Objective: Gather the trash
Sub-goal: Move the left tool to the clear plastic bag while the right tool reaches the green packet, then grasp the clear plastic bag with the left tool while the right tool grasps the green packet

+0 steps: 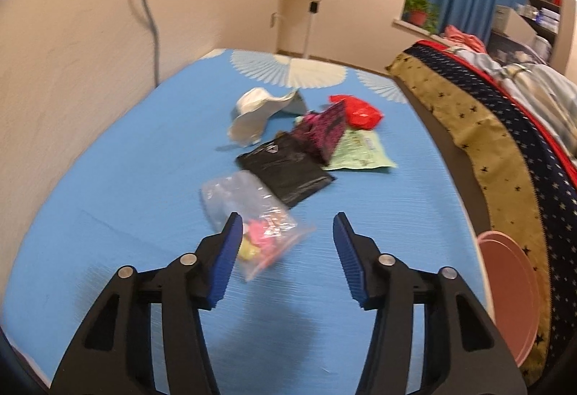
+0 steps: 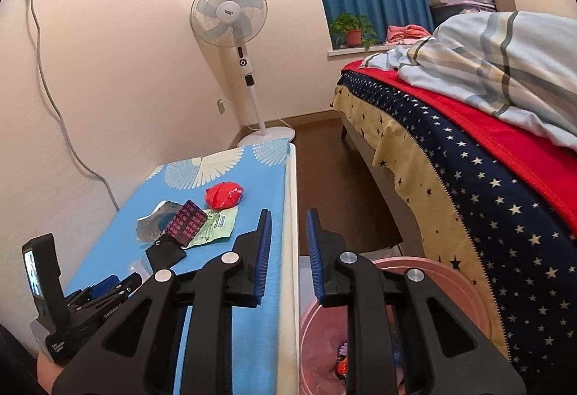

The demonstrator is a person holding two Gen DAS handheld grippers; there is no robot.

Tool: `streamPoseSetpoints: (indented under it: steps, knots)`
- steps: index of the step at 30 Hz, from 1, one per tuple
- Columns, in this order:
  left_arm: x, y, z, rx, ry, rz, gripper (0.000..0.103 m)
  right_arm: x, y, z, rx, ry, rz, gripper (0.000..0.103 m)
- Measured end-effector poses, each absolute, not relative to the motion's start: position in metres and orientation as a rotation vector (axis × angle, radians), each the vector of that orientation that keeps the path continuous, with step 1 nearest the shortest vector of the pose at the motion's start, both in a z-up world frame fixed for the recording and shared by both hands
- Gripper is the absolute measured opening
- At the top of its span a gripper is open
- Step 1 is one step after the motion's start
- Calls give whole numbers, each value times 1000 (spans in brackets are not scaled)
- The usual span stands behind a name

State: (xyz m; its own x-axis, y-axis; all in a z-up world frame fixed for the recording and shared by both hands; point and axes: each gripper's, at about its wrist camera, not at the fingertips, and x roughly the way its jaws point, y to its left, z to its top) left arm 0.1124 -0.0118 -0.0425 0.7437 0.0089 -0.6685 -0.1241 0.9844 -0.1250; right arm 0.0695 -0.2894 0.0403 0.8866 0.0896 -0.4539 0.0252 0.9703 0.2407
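Trash on blue table (image 1: pixel 108 178): clear zip bag (image 1: pixel 252 218) just ahead of left gripper (image 1: pixel 285 225), touching its left pad; jaws wide apart, holding nothing. Black pouch (image 1: pixel 288 175), white wrapper (image 1: pixel 252 117), red bag (image 1: pixel 360 112) farther ahead. Right gripper (image 2: pixel 288 225) narrowly parted, empty, above pink bin (image 2: pixel 450 286).

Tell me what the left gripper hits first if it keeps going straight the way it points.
Probably the clear zip bag lying on the blue tabletop. The left gripper has open, empty jaws, and the bag overlaps the left finger; depth is unclear.
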Motion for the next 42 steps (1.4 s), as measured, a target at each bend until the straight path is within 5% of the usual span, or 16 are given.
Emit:
streamPoseSetpoints:
  steps: [15,25,42]
  knots:
    - [130,10,-69,-243,824,139,54,91,-279,16,246,544,69,20]
    - [136,17,-71,-279,835,124,23,114,-258,3,261,576,132,20]
    - [140,20,-64,-267,819,143,14,212,-215,-46,400,732,239,22]
